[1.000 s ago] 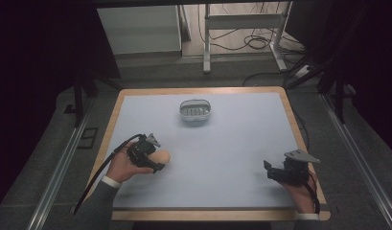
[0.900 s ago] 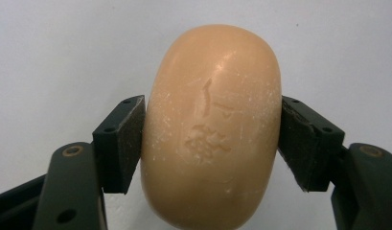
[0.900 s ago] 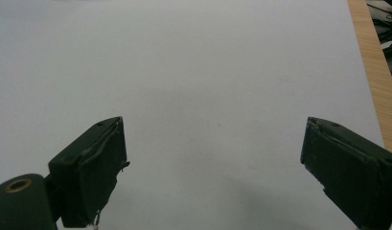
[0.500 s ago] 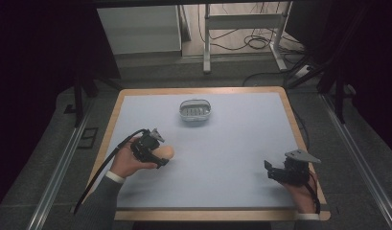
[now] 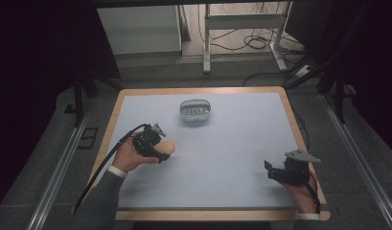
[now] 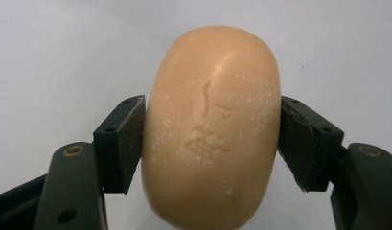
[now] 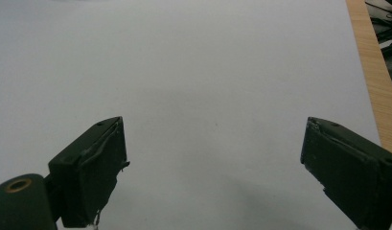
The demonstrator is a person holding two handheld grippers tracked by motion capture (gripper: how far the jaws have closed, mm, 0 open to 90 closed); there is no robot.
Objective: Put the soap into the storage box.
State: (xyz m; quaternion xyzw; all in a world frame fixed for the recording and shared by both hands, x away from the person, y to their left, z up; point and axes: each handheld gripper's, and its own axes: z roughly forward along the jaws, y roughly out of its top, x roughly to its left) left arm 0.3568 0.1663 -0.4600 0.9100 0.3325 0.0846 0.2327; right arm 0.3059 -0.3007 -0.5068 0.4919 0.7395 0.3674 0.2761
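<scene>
Two tongs are in my hands, and the left gripper (image 5: 166, 152) has the work: it is clamped on the oval peach-coloured bar of soap (image 6: 212, 129), with its pads (image 6: 130, 143) pressed flat against the bar's two long sides. In the left gripper view the soap stands on end between the jaws, stamped face toward the camera, over the pale blue table mat (image 6: 54, 52). From above, the bar (image 5: 168, 146) sits at the left of the mat, toward my side, well apart from the small clear oval soap dish (image 5: 195, 110) at the far middle.

I judge this to be the carrying step, with the soap gripped and the dish as the likely goal. Next I would need to take the bar forward and to the right, hold it over the dish's rim, lower it, and only then ease the jaws.

The right gripper (image 5: 274, 171) rests at the near right, jaws spread wide and holding nothing, with bare mat between its pads (image 7: 95, 175).
</scene>
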